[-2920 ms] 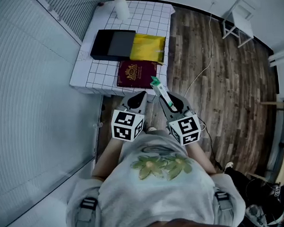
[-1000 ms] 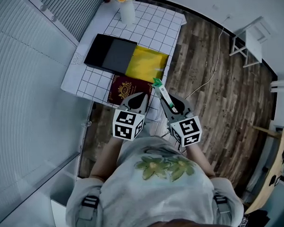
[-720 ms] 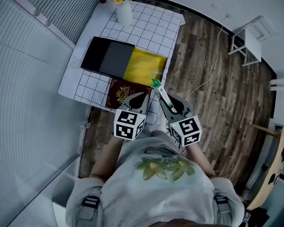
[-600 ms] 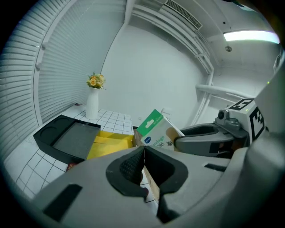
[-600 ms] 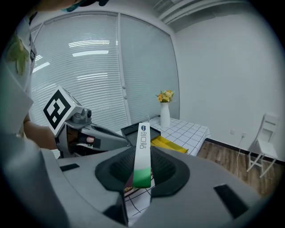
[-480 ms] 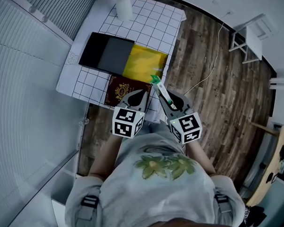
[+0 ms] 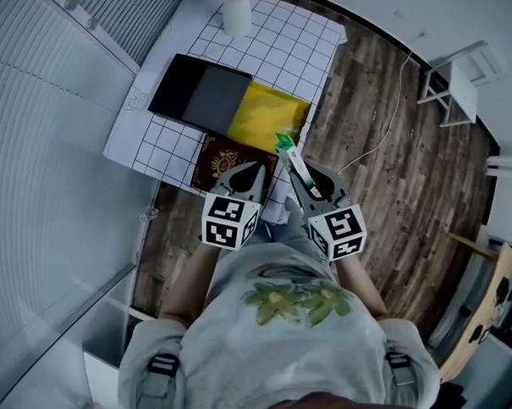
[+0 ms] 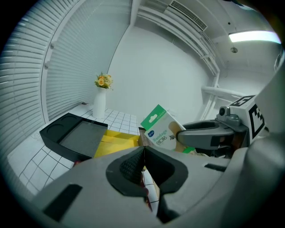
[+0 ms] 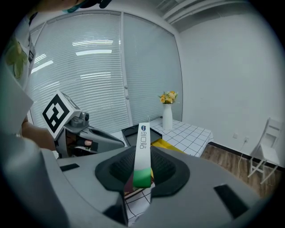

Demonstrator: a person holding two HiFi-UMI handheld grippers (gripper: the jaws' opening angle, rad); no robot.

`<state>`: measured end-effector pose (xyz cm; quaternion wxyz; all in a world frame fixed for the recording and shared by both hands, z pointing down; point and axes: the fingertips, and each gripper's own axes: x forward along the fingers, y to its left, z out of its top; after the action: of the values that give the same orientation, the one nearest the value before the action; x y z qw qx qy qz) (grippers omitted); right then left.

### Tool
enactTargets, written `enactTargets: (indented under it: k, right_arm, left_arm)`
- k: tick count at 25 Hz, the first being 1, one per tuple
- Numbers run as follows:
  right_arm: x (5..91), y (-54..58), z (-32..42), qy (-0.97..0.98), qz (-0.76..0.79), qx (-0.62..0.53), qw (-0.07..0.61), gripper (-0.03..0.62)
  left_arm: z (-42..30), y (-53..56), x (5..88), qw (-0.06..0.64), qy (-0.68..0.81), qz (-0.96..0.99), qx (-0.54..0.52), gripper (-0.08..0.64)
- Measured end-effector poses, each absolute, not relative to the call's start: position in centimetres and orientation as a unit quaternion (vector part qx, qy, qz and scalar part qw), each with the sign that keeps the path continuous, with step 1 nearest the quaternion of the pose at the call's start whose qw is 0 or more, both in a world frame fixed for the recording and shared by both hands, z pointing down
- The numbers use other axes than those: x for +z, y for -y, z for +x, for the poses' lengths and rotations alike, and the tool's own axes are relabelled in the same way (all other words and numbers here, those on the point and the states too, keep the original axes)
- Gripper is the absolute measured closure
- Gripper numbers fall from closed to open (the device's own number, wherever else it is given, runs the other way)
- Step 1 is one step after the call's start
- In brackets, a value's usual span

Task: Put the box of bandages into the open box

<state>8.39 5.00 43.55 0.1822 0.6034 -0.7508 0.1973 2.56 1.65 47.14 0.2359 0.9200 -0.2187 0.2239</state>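
Note:
My right gripper (image 7: 305, 177) (image 9: 142, 171) is shut on the box of bandages (image 7: 291, 160) (image 9: 142, 153) (image 8: 159, 128), a flat white box with green ends. It sticks up from the jaws, held over the near edge of the white gridded table (image 7: 291, 45). My left gripper (image 7: 250, 176) (image 8: 143, 165) is shut with nothing in it, just left of the right one. The open box (image 7: 202, 93) (image 8: 73, 136) (image 9: 133, 131), a shallow black tray with a grey floor, lies on the table farther away and to the left.
A yellow pouch (image 7: 267, 114) lies right of the black box. A maroon booklet (image 7: 223, 158) lies at the table's near edge under my left gripper. A white vase with flowers (image 7: 236, 12) stands at the far end. A white chair (image 7: 454, 79) stands on the wooden floor at right.
The view has shifted a little, so the table sits slightly lower and to the right in the head view. Both grippers hold the same pose, the right one still gripping the bandage box.

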Motion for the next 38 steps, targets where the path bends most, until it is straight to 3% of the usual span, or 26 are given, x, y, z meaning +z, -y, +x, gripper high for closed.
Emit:
enactTargets:
  k: [38]
  right_arm:
    - [43.3, 2.5, 11.1, 0.82, 0.507, 0.176, 0.2, 0.499]
  left_arm:
    - [2.8, 1.8, 47.6, 0.274, 0.343, 0.871, 0.223, 0.552]
